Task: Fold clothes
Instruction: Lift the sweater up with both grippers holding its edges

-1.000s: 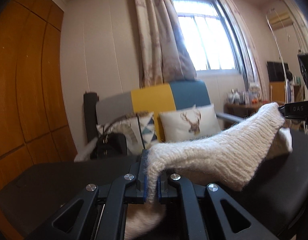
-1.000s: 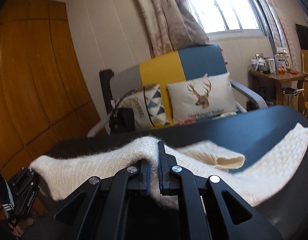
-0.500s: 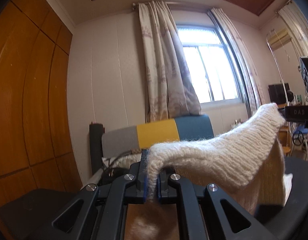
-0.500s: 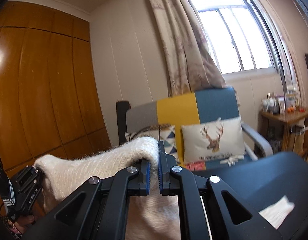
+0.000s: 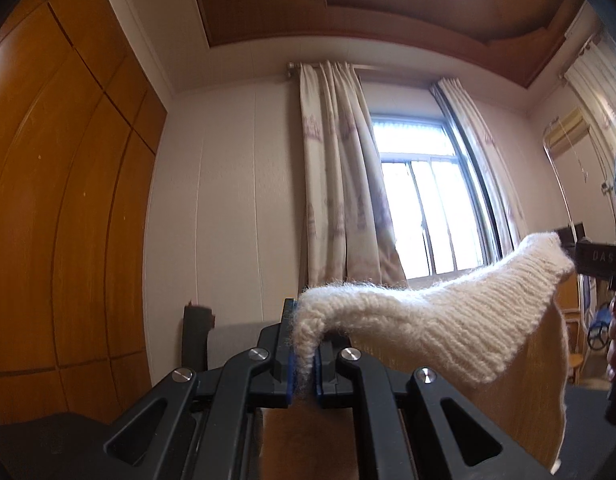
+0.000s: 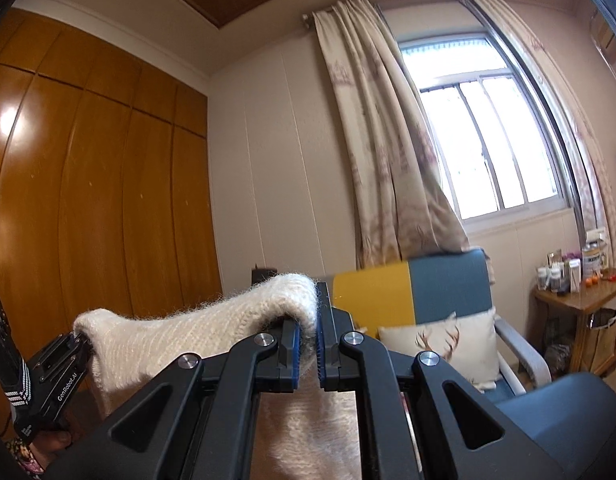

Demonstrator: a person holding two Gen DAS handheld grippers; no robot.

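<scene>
A: Between the two grippers, up in the air, what is stretched there?

B: A cream knitted sweater [image 5: 436,332]. The left gripper [image 5: 303,354] pinches one part of its edge tightly between the blue pads, and the knit runs from there to the right, where the right gripper [image 5: 600,258] holds the other end.

A: And in the right wrist view?

B: The same. The right gripper [image 6: 307,346] is clamped on a fold of the sweater [image 6: 196,332], which goes over the left finger and reaches to the left gripper [image 6: 56,380] at the far left. The rest of the cloth hangs down below the fingers.

A: Does it touch the table?

B: I cannot tell. A dark table [image 6: 568,420] shows at the lower right, but the bottom of the sweater is hidden.

A: What is behind?

B: A curtain [image 6: 384,152] beside a bright window [image 6: 492,136], a wooden wardrobe [image 6: 88,184] on the left, and an armchair [image 6: 436,292] with a deer cushion [image 6: 440,344].
</scene>
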